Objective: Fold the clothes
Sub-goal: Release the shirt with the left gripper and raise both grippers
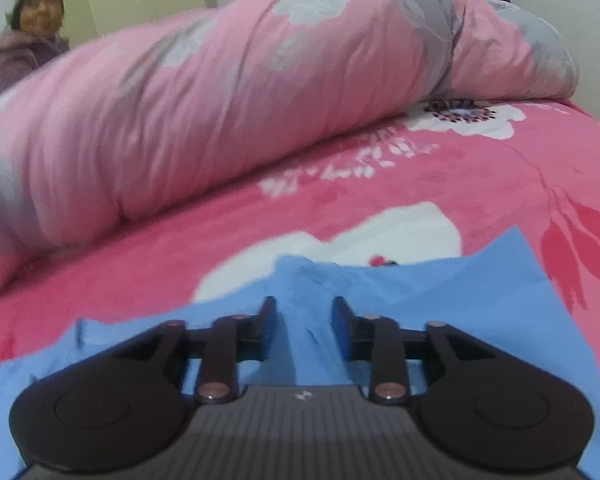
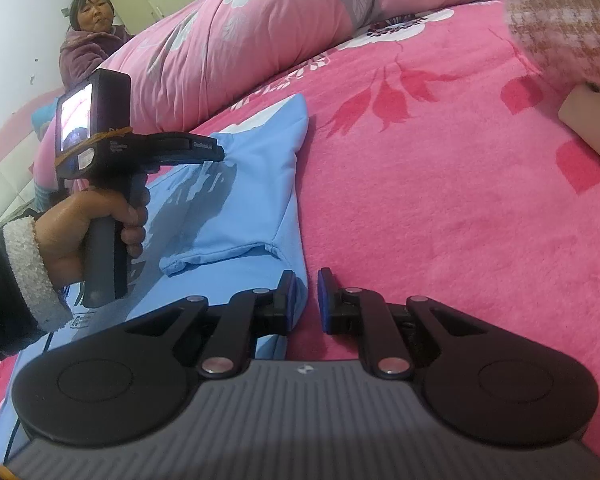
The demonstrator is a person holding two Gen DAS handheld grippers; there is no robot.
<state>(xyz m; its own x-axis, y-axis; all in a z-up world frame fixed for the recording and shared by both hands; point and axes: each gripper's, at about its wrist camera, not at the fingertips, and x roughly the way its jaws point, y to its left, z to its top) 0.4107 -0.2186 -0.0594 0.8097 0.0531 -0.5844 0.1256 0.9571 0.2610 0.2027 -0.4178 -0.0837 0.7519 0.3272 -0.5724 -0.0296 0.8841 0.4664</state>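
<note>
- In my left wrist view the left gripper (image 1: 303, 312) sits low in the centre of the frame, its jaws apart with a raised ridge of the blue garment (image 1: 400, 300) running up between them; the pads do not seem to press on the cloth.
- The blue garment fills the lower part of that view, lying on the pink floral bed cover (image 1: 480, 184), with one corner pointing toward the right of the frame.
- A rolled pink and grey quilt (image 1: 228, 100) stretches across the upper half of the frame, resting on the bed cover.
- In my right wrist view the right gripper (image 2: 305, 300) is at lower centre, its jaws with a narrow gap between the blue pads; the left pad lies against the garment's edge, and I see nothing clamped between them.
- At centre left of that view a hand (image 2: 88, 236) in a dark sleeve with a white fleecy cuff holds the left gripper's handle above the garment, which spreads from lower left toward the middle of the frame.
- A person (image 2: 88, 36) in a purple top is at the upper left, behind the quilt.
- A checked pink cloth (image 2: 568, 20) sits at the upper right, with a pale flat object (image 2: 592, 120) just below it.
</note>
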